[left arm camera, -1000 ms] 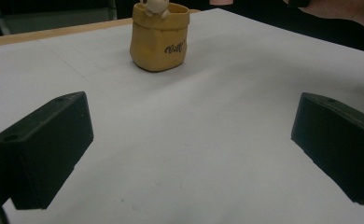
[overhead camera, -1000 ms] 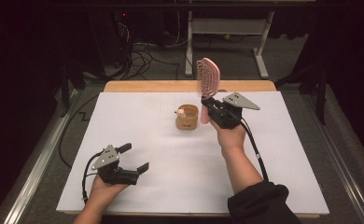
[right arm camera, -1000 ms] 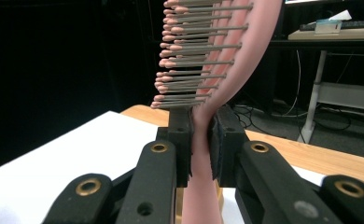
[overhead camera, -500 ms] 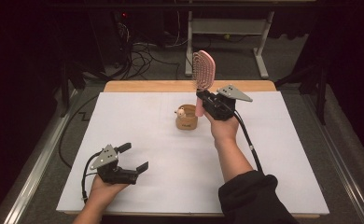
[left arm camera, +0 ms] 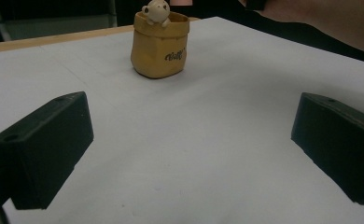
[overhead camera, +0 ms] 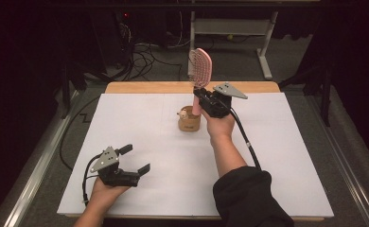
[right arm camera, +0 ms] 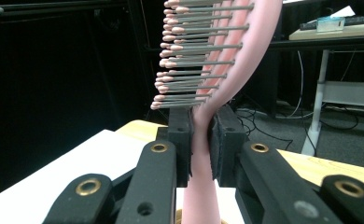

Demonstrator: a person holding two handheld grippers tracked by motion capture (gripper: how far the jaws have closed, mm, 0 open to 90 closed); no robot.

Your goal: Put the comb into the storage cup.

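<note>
A pink hairbrush [overhead camera: 200,71] stands upright, bristle head at the top, above a small tan cup [overhead camera: 189,122] with a bear figure on its rim. My right gripper [overhead camera: 201,100] is shut on the brush's neck, and the handle's lower end hangs just over the cup's mouth. In the right gripper view both pads clamp the pink hairbrush [right arm camera: 203,126] just below the bristles. My left gripper [overhead camera: 136,160] rests open near the table's front left, with nothing between its jaws. The left gripper view looks across the table at the tan cup [left arm camera: 159,44].
A white sheet [overhead camera: 140,132] covers the table, with a wooden edge [overhead camera: 144,87] along the far side. Cables and a table frame [overhead camera: 267,42] lie on the floor beyond. A trailing cable [overhead camera: 246,142] runs along the right forearm.
The right gripper has carried the brush leftward, from beside the cup's right to over its mouth. The left gripper has not moved.
</note>
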